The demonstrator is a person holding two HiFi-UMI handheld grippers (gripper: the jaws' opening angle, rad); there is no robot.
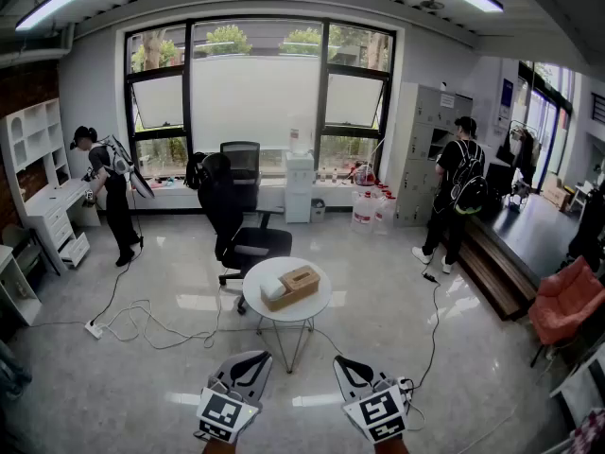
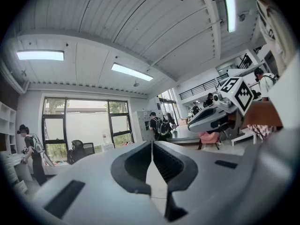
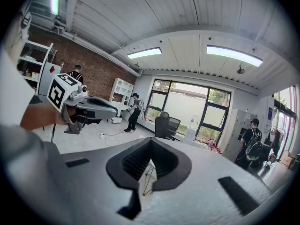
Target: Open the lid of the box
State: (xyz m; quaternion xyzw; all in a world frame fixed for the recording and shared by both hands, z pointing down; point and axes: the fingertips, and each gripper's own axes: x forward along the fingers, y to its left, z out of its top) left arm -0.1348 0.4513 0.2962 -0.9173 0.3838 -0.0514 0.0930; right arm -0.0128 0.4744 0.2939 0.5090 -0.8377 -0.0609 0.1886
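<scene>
The box [image 1: 301, 281] sat on the round table [image 1: 318, 304], well ahead of the left gripper [image 1: 249, 362] and right gripper [image 1: 350, 365]; approach seemed pending, and the jaws must open first. The left gripper view showed jaws pressed together, empty. The right gripper view showed the same.

Head view: your left gripper [image 1: 251, 359] and right gripper [image 1: 346, 362] are cut off by the bottom edge. The box [image 1: 290, 287] on the round table [image 1: 317, 307] is too small to show its lid seam. Right gripper view: your closed jaws hide all but the table legs [image 3: 147, 181].
</scene>
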